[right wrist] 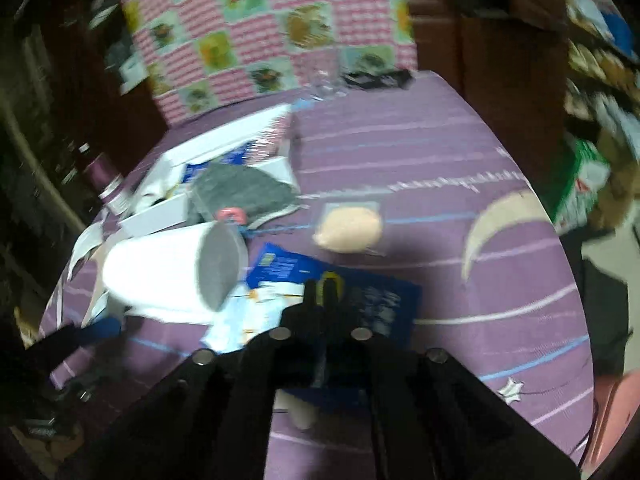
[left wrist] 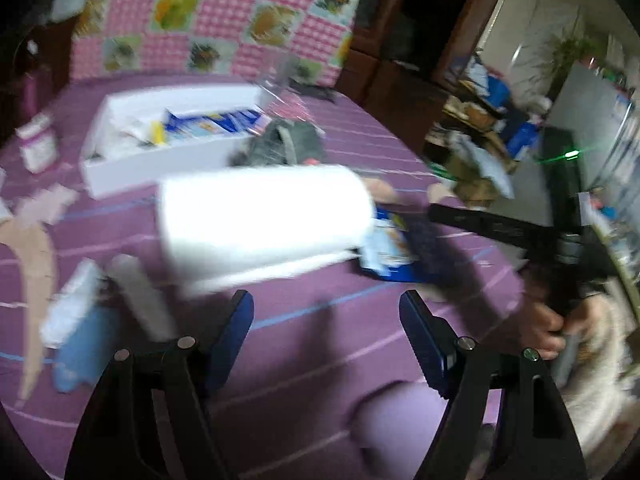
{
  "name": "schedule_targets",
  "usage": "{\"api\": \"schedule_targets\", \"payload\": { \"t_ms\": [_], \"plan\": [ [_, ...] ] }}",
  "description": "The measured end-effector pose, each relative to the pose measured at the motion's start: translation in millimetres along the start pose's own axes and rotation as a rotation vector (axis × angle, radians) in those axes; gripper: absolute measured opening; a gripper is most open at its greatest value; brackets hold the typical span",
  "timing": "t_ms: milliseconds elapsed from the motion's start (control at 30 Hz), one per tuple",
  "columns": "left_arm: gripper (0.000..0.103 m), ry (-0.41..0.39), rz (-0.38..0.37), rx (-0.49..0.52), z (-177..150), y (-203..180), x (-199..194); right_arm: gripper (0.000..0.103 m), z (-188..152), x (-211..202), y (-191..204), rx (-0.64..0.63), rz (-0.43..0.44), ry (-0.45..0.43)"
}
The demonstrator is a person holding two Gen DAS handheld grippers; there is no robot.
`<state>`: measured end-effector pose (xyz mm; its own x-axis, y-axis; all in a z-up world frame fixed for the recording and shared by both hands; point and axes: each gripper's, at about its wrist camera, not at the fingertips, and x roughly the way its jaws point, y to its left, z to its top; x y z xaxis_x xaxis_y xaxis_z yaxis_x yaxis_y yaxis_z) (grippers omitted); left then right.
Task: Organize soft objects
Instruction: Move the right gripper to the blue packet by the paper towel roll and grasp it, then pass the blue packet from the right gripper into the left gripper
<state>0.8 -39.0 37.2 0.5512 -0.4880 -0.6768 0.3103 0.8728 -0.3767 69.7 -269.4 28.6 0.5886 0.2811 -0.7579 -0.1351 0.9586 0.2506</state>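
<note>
A white paper roll lies on the purple bedspread, just beyond my left gripper. That gripper is open, and nothing sits between its blue pads. Right of the roll lies a blue printed packet. My right gripper is over it, fingertips pinched nearly together on the packet's surface. A hand holds that gripper at the right of the left wrist view. The white box behind the roll holds more blue packets. A grey cloth lies against it.
A peach pad lies past the blue packet. A beige stocking, a light blue cloth and a small jar are at the left. A checked quilt stands at the bed's far end. Cluttered shelves are beyond the right edge.
</note>
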Motion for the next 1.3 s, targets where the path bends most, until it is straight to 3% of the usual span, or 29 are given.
{"api": "schedule_targets", "payload": {
  "t_ms": [33, 67, 133, 167, 300, 367, 467, 533, 733, 800, 833, 867, 1067, 1300],
  "plan": [
    [0.071, 0.028, -0.035, -0.013, 2.2, -3.5, 4.6, 0.018, 1.3, 3.5, -5.2, 0.027, -0.012, 0.015],
    [0.065, 0.052, -0.058, -0.017, 4.3, -7.7, 9.7, 0.028, 2.0, 6.8, -9.9, 0.05, -0.015, 0.03],
    [0.062, 0.103, -0.077, -0.023, 10.3, -16.3, 24.1, 0.047, 2.5, 12.1, -15.3, 0.078, 0.003, 0.053],
    [0.058, 0.126, -0.077, -0.035, 14.1, -19.0, 33.3, 0.048, 2.6, 14.9, -16.5, 0.089, 0.013, 0.062],
    [0.045, 0.214, -0.079, -0.088, 23.9, -25.3, 66.9, 0.048, 2.9, 20.7, -22.3, 0.111, 0.042, 0.088],
    [0.044, 0.195, -0.056, -0.088, 29.2, -30.6, 72.6, 0.048, 2.4, 21.0, -24.0, 0.12, 0.072, 0.098],
    [0.044, 0.204, -0.094, -0.137, 37.2, -30.7, 83.2, 0.047, 1.5, 20.9, -24.2, 0.11, 0.074, 0.104],
    [0.044, 0.201, -0.104, -0.156, 40.0, -31.9, 87.5, 0.035, 0.6, 21.7, -21.8, 0.09, 0.066, 0.112],
    [0.04, 0.182, -0.104, -0.154, 47.5, -41.3, 98.6, 0.023, -3.1, 23.4, -11.1, 0.027, 0.083, 0.142],
    [0.027, 0.169, -0.094, -0.161, 48.9, -40.1, 99.8, 0.023, -3.2, 23.0, -14.8, 0.045, 0.118, 0.154],
    [0.012, 0.166, -0.083, -0.162, 48.3, -38.7, 100.0, 0.023, -3.3, 22.8, -15.8, 0.053, 0.138, 0.16],
    [0.011, 0.164, -0.084, -0.162, 47.8, -38.3, 100.5, 0.022, -3.5, 22.6, -16.3, 0.06, 0.157, 0.166],
    [0.004, 0.085, -0.121, -0.099, 43.7, -47.7, 82.0, 0.022, 0.8, 4.9, -11.9, 0.043, 0.15, 0.076],
    [0.003, -0.009, -0.103, -0.006, 39.7, -51.5, 54.5, 0.022, 5.9, -17.3, -17.3, 0.071, 0.166, -0.044]
  ]
}}
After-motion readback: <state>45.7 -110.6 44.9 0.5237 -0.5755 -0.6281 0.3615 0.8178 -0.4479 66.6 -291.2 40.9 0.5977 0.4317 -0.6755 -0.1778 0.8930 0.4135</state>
